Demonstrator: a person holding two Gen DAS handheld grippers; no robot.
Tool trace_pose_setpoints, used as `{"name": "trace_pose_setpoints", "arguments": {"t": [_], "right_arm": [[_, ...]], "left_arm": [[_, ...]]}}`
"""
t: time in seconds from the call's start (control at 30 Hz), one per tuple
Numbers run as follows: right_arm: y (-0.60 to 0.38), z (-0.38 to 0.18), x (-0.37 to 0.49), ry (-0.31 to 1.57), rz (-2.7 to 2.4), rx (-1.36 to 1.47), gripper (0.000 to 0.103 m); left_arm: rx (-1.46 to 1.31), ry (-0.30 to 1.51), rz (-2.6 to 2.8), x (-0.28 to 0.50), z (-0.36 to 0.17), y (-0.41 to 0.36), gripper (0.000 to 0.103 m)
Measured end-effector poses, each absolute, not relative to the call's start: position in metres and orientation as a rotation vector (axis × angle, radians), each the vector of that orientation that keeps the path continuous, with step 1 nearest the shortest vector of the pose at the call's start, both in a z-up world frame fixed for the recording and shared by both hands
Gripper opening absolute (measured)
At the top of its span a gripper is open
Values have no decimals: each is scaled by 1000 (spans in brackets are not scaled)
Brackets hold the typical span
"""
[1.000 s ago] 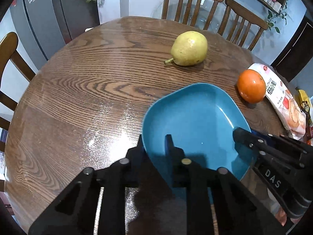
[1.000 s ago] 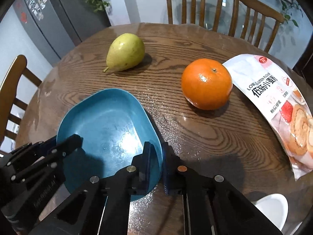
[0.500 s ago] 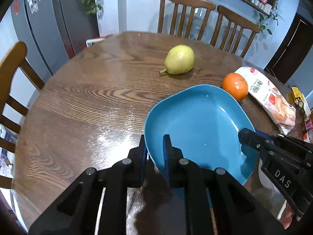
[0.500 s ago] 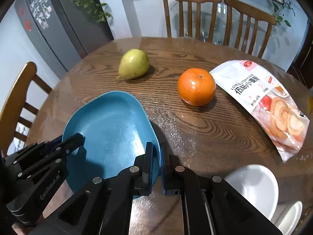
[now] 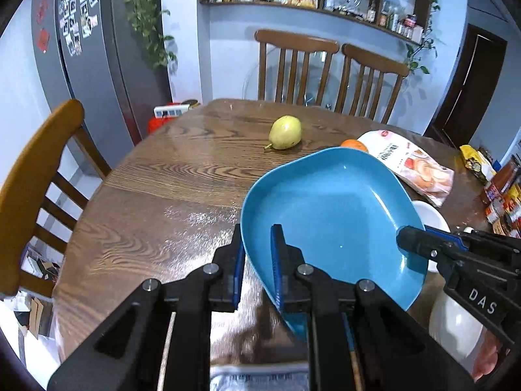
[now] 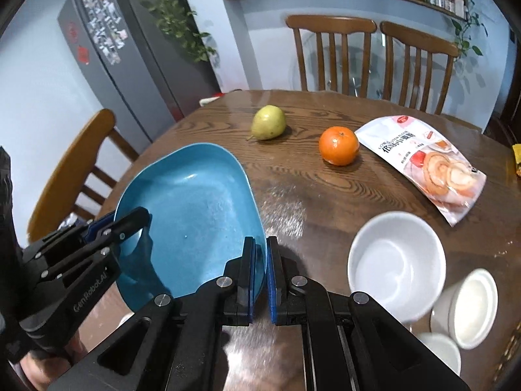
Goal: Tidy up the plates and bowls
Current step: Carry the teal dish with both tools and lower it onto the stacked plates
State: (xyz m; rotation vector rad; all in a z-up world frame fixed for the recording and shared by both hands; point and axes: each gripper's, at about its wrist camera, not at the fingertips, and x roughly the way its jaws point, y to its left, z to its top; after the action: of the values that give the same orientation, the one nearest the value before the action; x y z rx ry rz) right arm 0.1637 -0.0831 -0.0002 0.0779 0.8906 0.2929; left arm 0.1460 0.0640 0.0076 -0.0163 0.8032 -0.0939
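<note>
A blue rounded-square plate (image 5: 329, 208) (image 6: 192, 208) hangs above the round wooden table (image 5: 169, 182), held by both grippers. My left gripper (image 5: 257, 244) is shut on its left rim. On the opposite rim my right gripper (image 6: 259, 254) is shut too; it also shows in the left wrist view as the right gripper (image 5: 403, 238). The left gripper (image 6: 140, 215) appears at the plate's left edge in the right wrist view. A large white bowl (image 6: 397, 264) sits on the table to the right, with a smaller white bowl (image 6: 472, 306) beside it.
A pear (image 6: 269, 126), an orange (image 6: 338, 145) and a snack bag (image 6: 423, 159) lie on the far half of the table. Wooden chairs (image 5: 325, 65) stand behind and at the left (image 5: 35, 176). A grey fridge (image 5: 88, 52) is at the back left.
Both grippers have lifted the blue plate off the table and drawn it back. The white bowls have come into view at the right.
</note>
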Motion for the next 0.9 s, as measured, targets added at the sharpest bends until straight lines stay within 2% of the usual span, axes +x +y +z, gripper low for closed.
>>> {"name": "trace_pose_setpoints", "arguments": {"t": [0.47,0.9], "right_arm": [[-85,-9,71,900,385,133,8],[-61,-36,15,945,433,111,8]], "left_arm": [[45,721,-80,59,20,68,12],[92,732,-60,13,-1,87,13]]}}
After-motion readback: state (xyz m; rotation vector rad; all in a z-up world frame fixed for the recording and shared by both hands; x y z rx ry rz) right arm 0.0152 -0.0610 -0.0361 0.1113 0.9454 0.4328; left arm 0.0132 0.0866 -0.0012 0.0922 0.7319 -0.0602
